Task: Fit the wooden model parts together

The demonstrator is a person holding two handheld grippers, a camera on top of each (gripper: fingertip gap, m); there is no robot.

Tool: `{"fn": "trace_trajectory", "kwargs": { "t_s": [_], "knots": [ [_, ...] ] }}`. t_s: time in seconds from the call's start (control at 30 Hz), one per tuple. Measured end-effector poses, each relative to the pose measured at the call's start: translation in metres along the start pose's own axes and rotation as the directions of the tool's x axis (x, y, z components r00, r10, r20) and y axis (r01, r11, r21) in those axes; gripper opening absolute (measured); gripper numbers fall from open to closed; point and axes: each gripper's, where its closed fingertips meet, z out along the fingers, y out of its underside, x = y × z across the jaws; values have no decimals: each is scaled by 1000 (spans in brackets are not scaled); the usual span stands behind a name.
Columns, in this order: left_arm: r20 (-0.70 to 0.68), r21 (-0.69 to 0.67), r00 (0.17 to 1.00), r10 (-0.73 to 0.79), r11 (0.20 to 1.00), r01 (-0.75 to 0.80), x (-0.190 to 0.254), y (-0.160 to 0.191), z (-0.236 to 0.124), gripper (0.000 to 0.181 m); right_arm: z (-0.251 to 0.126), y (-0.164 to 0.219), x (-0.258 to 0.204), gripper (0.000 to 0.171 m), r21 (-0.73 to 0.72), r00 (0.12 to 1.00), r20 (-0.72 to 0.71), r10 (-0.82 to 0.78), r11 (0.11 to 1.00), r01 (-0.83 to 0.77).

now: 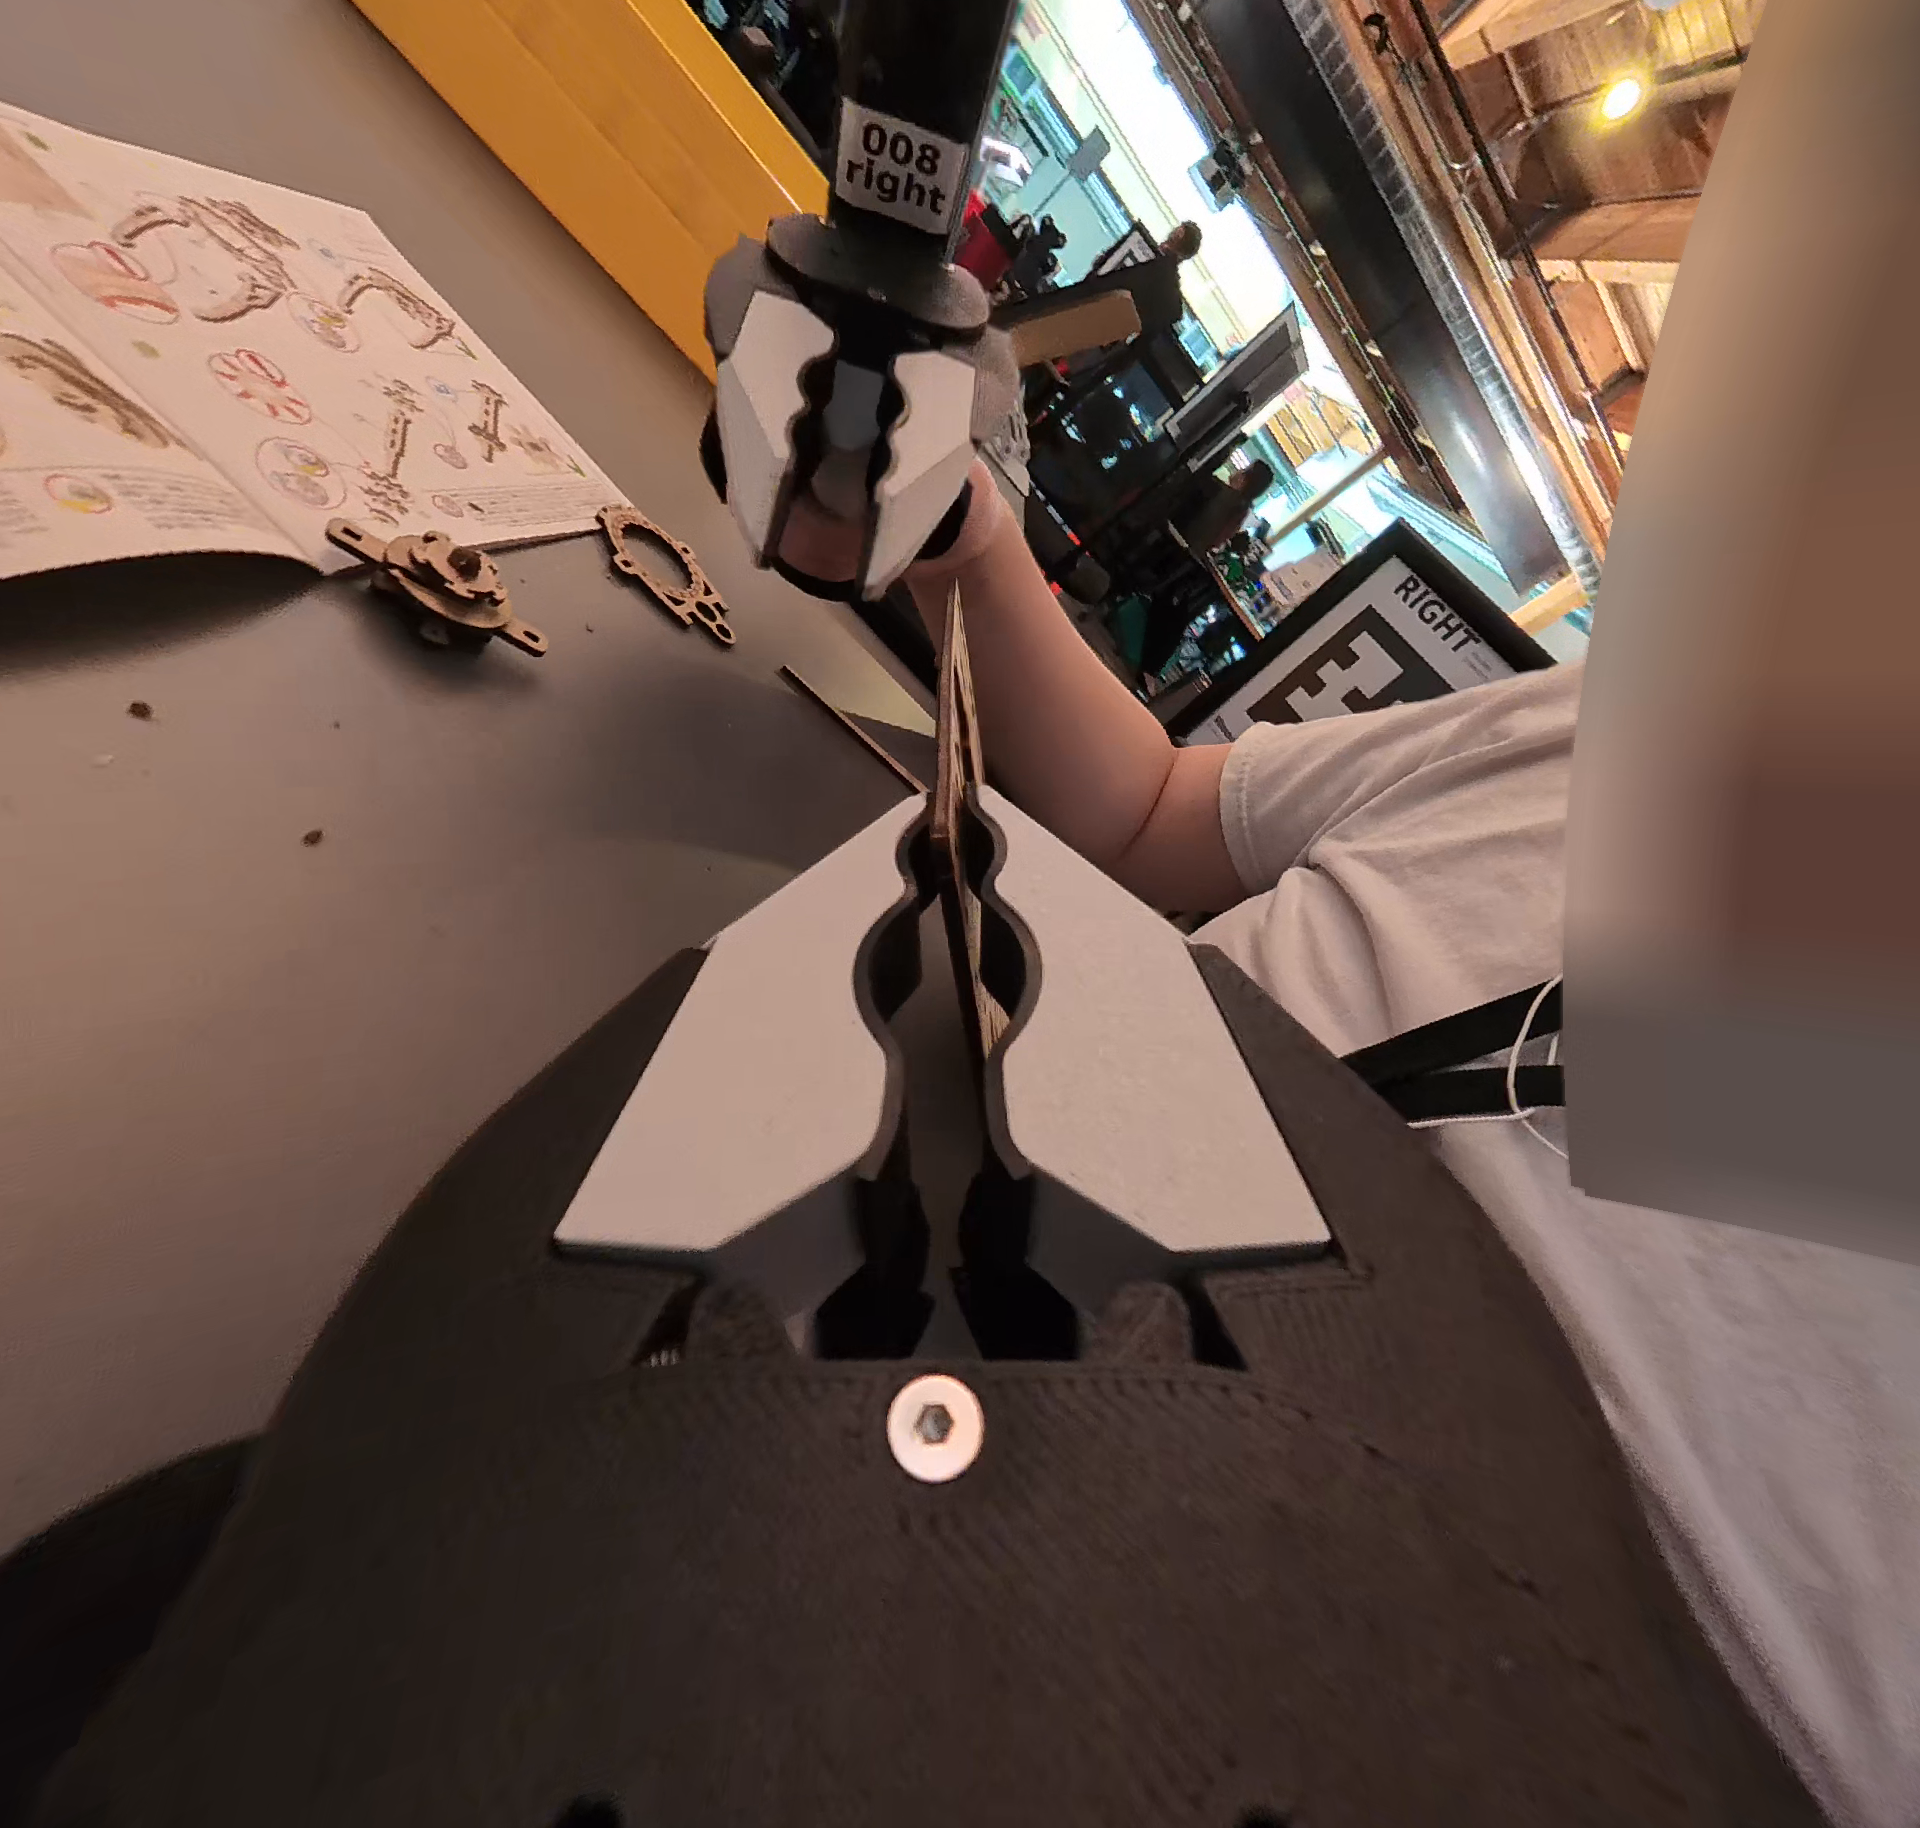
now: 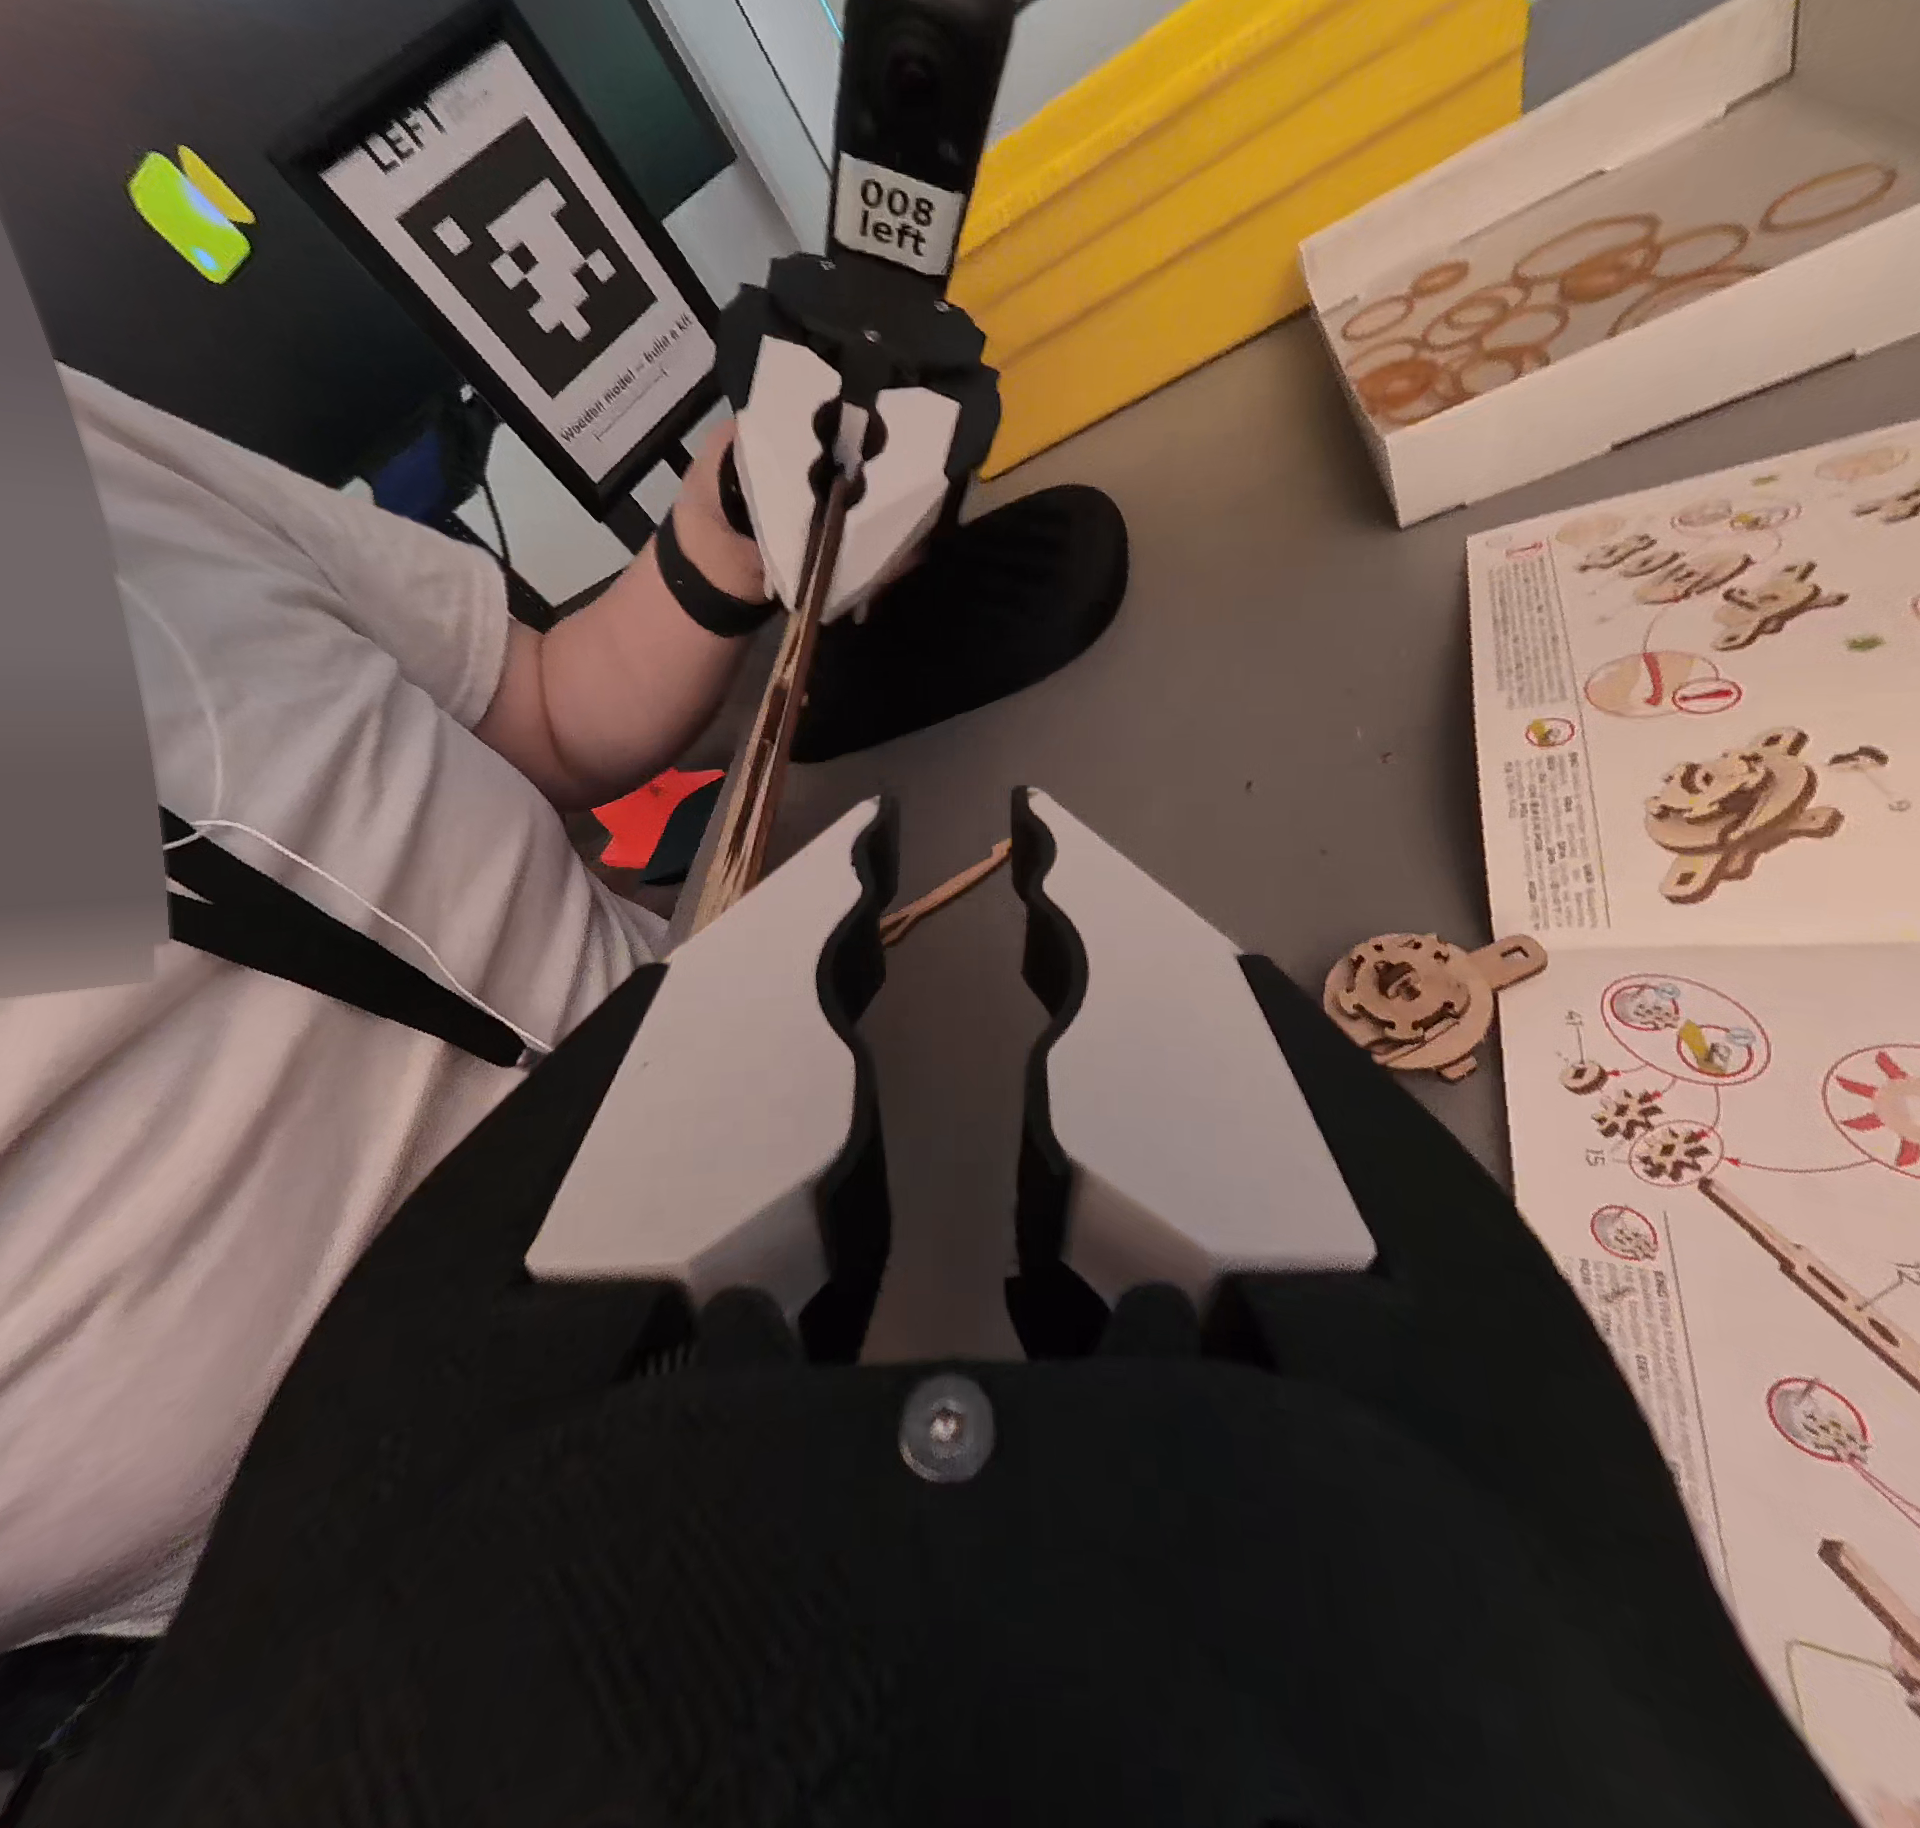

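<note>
The left gripper (image 1: 954, 843) has its fingers (image 1: 769, 1072) pressed narrowly together on a thin wooden sheet (image 1: 958, 739), seen edge-on at the centre of the left wrist view; the flat, laser-cut board rises from between the tips toward the middle of the frame. In the right wrist view the same sheet (image 2: 774, 729) slants from upper centre down to the left finger of the right gripper (image 2: 948, 812), passing outside it. The right gripper's fingers (image 2: 727, 1103) stand apart with a clear gap, holding nothing; bare grey desk (image 2: 1195, 739) shows between their wavy black inner edges. Both pairs are pale, matte wedges on ribbed black bodies. A round, layered wooden gear assembly (image 2: 1413, 999) lies on the desk at right centre, touching the edge of an open instruction booklet (image 2: 1714, 1207). A white cardboard tray (image 2: 1507, 428) with thin wooden rings sits upper right.
</note>
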Motion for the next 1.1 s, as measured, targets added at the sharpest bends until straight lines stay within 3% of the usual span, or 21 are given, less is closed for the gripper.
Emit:
{"fn": "trace_trajectory", "kwargs": {
  "t_s": [0.27,0.4,0.5,0.53,0.67,0.77,0.93,1.1],
  "knots": [
    [72,47,997,14,999,-17,4,4,-27,1,-23,-26,-20,27,226,994,16,105,968,-106],
    [72,60,997,21,998,-25,4,3,-31,1,-1,9,-32,46,95,981,-13,192,977,-190],
    [71,59,997,32,998,-36,3,4,-32,1,15,24,-42,44,63,967,25,254,965,-255],
    [71,59,997,33,998,-38,3,3,-31,1,18,25,-43,41,68,964,33,265,961,-267],
    [77,47,996,53,997,-56,2,2,-27,7,23,25,-55,1,76,958,94,270,958,-278],
    [91,23,993,81,996,-83,3,-2,-23,24,25,37,-55,2,0,963,33,267,964,-267],
    [194,-170,947,257,959,-225,-2,-7,-9,47,24,38,-66,2,-35,967,39,253,967,-252],
    [88,-383,978,191,912,-144,1,10,25,35,23,35,-69,2,-82,973,41,227,971,-223]
  ]
}}
